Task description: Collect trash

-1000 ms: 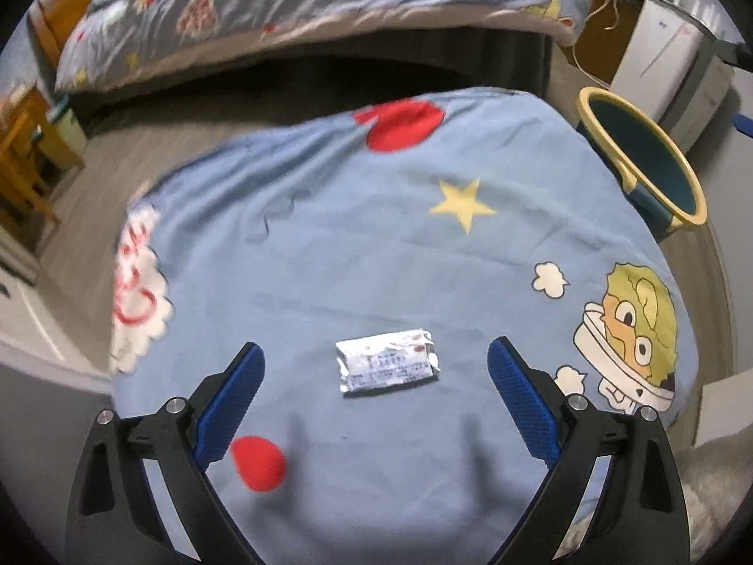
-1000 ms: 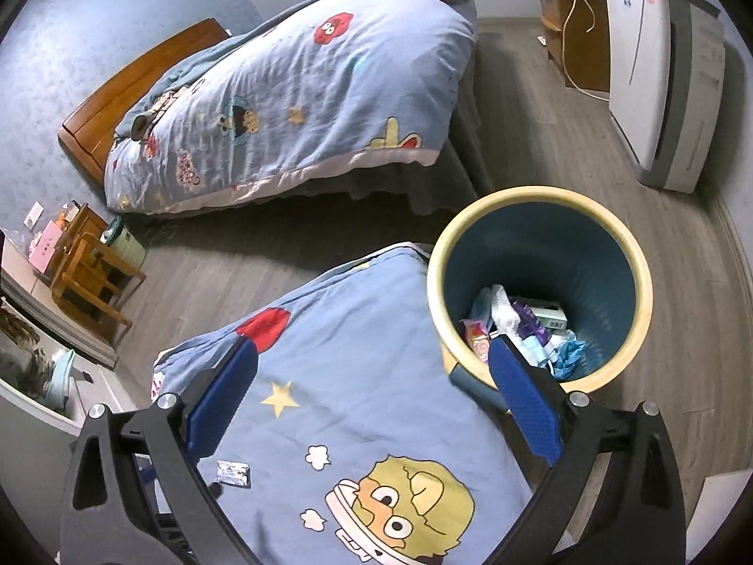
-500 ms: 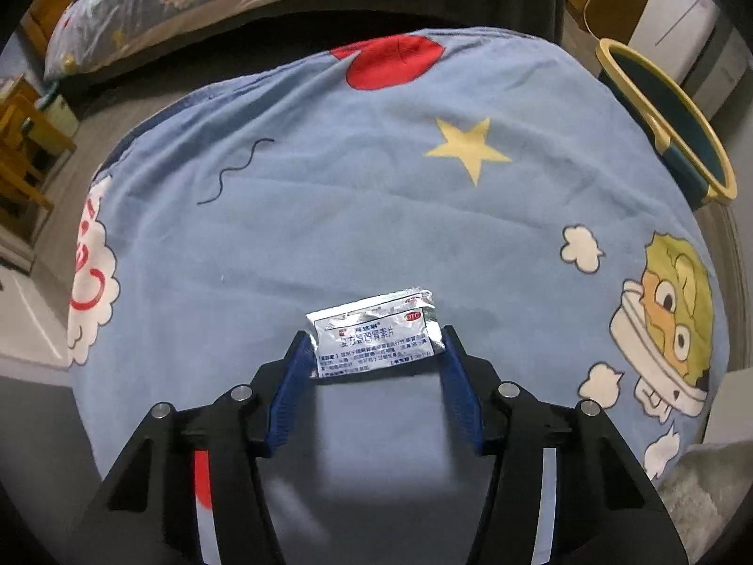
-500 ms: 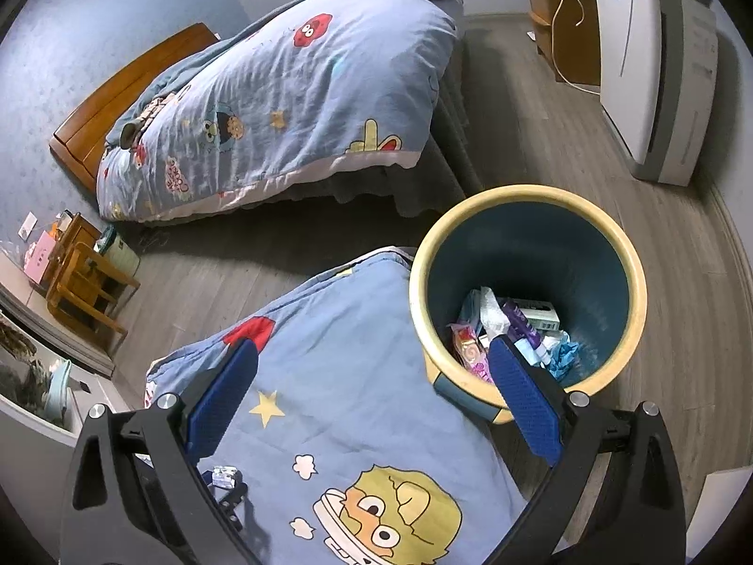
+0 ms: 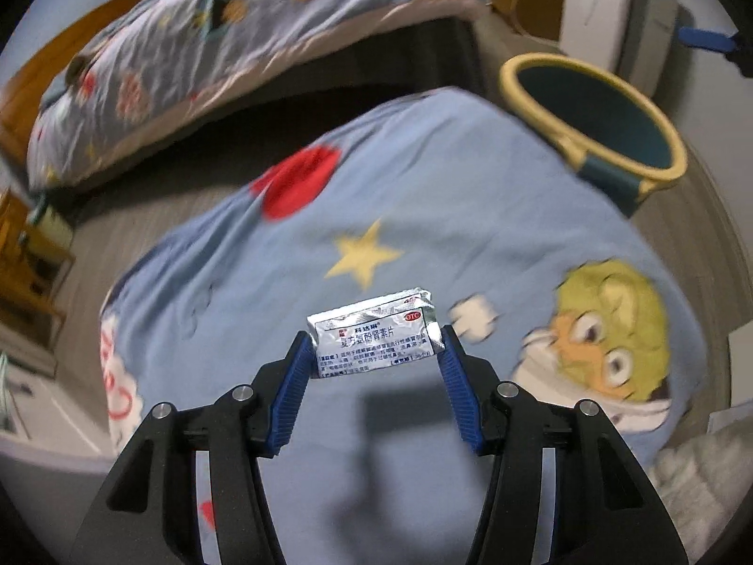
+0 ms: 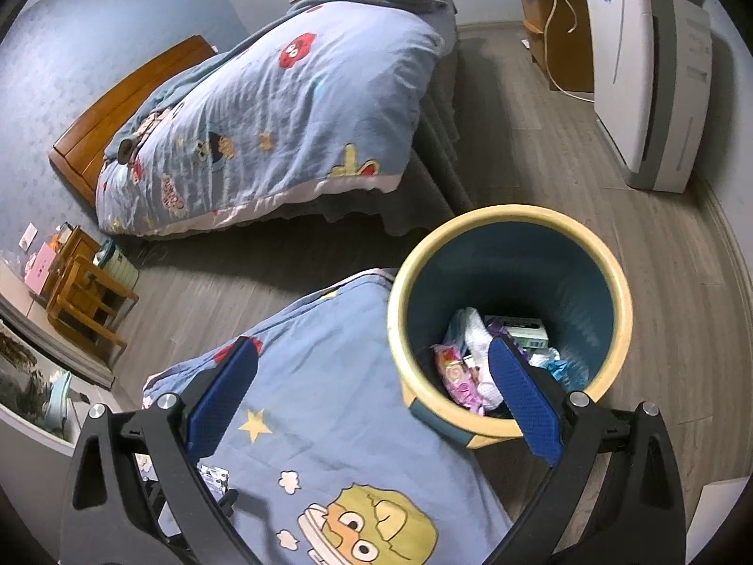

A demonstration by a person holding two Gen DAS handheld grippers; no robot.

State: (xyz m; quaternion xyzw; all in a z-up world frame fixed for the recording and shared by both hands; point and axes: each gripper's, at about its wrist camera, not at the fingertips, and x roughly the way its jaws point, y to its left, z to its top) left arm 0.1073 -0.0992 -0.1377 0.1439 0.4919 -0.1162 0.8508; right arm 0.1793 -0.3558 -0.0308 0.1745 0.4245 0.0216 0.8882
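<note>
At the bottom centre of the left wrist view, the left gripper [image 5: 375,346] has its two blue pads pressed against the short ends of a silver foil sachet [image 5: 375,333], which is clamped between them and held above its own shadow on the cloth. The sachet carries printed text and a small red oval mark at its upper right corner. Beneath it lies a blue cartoon blanket [image 5: 263,292], with a yellow star just above the sachet, a red spot further up toward the centre left, and a yellow-haired cartoon face at the right of the frame. Past the blanket's far edge, in the upper right, stands the trash bin [image 5: 594,117], yellow-rimmed with a dark teal inside; it sits just beside the blanket's corner. Across the top left stretches a bed [image 5: 226,47] under a matching quilt. In the right wrist view, the right gripper [image 6: 372,395] occupies the lower part of the frame with its jaws wide apart and nothing between them, hanging over the blanket's edge and the bin's near rim. The bin, at the centre right, holds a heap of wrappers and crumpled paper at its bottom. Further up the right side stands a white appliance [image 6: 649,80] on the wooden floor, and the bed fills the upper left.
</note>
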